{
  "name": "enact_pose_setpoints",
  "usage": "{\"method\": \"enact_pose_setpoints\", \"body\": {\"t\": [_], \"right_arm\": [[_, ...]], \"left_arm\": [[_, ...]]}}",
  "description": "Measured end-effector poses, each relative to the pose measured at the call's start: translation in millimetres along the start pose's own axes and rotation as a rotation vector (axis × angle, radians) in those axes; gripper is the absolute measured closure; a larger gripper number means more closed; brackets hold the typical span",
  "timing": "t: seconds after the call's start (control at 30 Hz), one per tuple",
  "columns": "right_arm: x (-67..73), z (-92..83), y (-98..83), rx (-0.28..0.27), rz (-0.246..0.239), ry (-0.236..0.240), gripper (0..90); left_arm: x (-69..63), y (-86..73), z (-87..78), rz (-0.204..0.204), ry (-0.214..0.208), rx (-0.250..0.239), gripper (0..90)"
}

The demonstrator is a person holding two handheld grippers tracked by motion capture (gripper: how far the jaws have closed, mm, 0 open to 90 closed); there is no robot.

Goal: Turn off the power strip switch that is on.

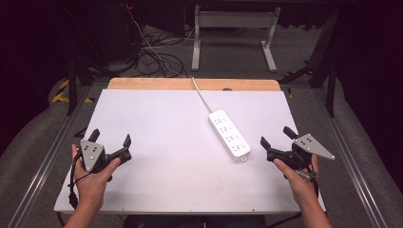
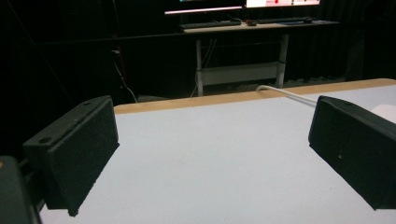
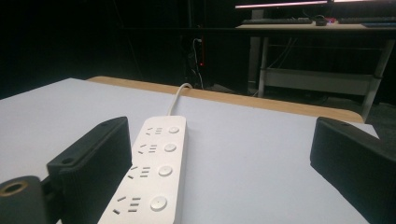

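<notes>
A white power strip [image 1: 229,134] with several sockets and round switches lies right of the table's middle, its white cable [image 1: 201,94] running off the far edge. In the right gripper view the power strip [image 3: 149,172] lies just ahead of the left jaw. My right gripper [image 1: 277,137] is held near the table's right edge, to the right of the strip's near end, jaws wide open and empty. My left gripper [image 1: 110,138] hovers at the near left, also open with nothing between its jaws. In the left gripper view the cable [image 2: 285,93] crosses the far wooden edge.
The white table top [image 1: 166,156] has a wooden strip [image 1: 152,84] along its far edge. Beyond it stand a white-legged desk [image 1: 233,28] and loose black cables [image 1: 157,57] on the floor. Metal rails run along both sides of the table.
</notes>
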State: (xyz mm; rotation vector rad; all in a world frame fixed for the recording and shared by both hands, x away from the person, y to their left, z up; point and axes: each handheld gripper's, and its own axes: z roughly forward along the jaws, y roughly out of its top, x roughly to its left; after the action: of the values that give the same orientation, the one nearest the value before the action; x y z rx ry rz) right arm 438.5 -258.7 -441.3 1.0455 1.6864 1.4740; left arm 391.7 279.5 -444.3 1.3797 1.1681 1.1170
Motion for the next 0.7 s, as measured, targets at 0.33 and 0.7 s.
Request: {"method": "enact_pose_setpoints", "body": {"t": [0.33,0.7], "right_arm": [[-0.6,-2.1,0.0,-0.002,-0.005,-0.002,6.3],[-0.1,-4.6,-0.9,0.001,-0.020,-0.012,8.7]], "left_arm": [[-2.6,0.0,1.7,0.002,-0.008,0.000,2.1],[-3.7,0.3,3.7,0.000,-0.016,0.001,2.1]]}}
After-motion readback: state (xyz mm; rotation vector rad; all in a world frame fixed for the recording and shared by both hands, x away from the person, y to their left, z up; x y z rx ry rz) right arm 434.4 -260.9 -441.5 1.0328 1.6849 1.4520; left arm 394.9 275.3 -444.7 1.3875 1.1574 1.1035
